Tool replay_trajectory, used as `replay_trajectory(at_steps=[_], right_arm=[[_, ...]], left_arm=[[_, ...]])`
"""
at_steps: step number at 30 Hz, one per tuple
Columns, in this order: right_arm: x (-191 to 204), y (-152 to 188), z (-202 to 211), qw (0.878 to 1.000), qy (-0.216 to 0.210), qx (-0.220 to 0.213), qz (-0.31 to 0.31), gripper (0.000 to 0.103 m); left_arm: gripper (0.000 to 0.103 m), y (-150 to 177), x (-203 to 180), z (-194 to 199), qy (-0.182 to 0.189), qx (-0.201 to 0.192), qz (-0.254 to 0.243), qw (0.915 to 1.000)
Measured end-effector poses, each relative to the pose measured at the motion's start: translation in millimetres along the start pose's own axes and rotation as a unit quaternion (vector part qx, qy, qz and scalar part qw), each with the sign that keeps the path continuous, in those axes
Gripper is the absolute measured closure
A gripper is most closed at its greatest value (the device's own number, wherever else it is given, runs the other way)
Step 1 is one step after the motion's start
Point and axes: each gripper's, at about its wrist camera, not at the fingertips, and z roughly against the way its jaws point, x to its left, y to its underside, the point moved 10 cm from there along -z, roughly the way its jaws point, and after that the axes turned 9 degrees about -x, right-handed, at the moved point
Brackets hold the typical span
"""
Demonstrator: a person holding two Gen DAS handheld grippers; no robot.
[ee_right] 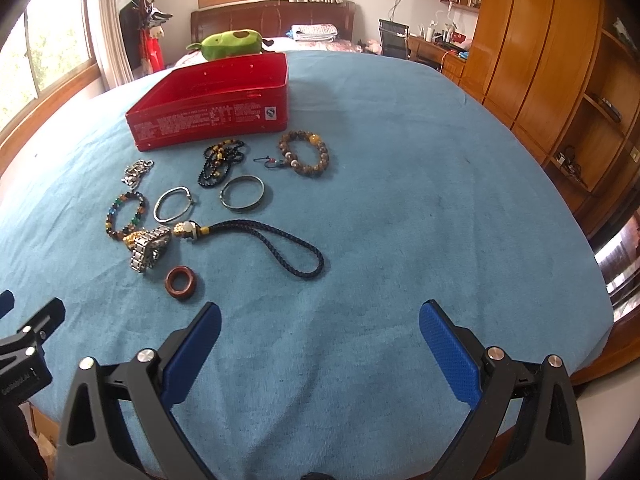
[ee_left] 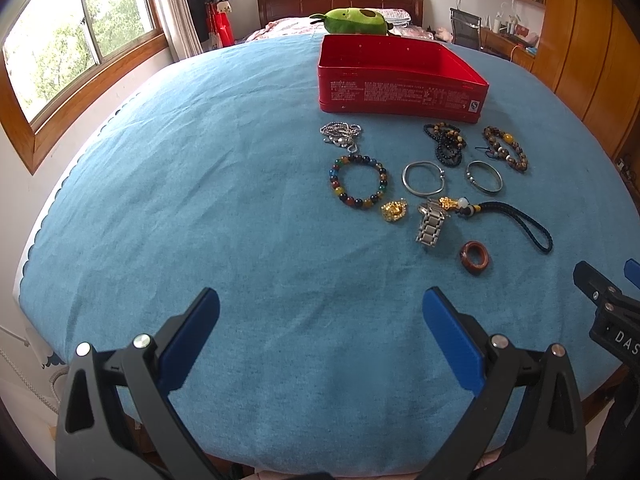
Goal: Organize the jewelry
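Both grippers hover low over the near edge of the blue-covered table (ee_left: 200,200), holding nothing; the left gripper (ee_left: 320,312) has its blue pads spread wide, and the right gripper (ee_right: 320,324) is spread just as wide. Jewelry lies loose mid-table: a brown wooden ring (ee_right: 182,277) nearest; a metal watch (ee_right: 149,251) touching a braided cord charm (ee_right: 280,244); silver bangles and bead bracelets beyond; an open red tin (ee_right: 216,112) stands behind them, toward the far edge.
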Motion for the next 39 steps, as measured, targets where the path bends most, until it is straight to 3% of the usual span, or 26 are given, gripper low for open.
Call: replay_trajectory(at_steps=[6,11,16,19,26,29,31,39], right_arm=[[-1,-13,-7,1.0,-0.012,-0.011,-0.001,0.004],[-3,-29,-22,0.999,-0.046,-0.008,-0.012,0.004],[-5,-52,-33,0.998,-0.066,-0.014,-0.011,0.004],[-4,-66,-44,0.995,-0.097,-0.008,-0.016,0.006],[-3,-93,-71,0.99,-0.137,0.011,-0.026,0.02],[2,-106,-88,0.988,-0.153,0.022,-0.023,0.027],[4,-113,-100,0.987,-0.156,0.029,-0.02,0.031],[9,-138,-145,0.985,-0.161,0.052,-0.032,0.031]], left_arm=[[0.003,-6,-1,-4,-0.001,-0.002,-0.006,1.0],[0.003,-18,-3,-9,-0.006,-0.013,-0.025,0.9996],[0.003,-36,3,-22,0.008,-0.009,-0.012,0.9998],[0.003,-45,10,-36,0.036,0.013,0.012,0.9992],[0.005,-79,34,-75,0.049,0.047,0.057,0.9961],[0.012,-94,35,-95,0.05,0.061,0.057,0.9953],[0.03,-102,35,-111,0.051,0.078,0.057,0.994],[0.029,-117,4,-163,0.074,0.135,0.042,0.9872]])
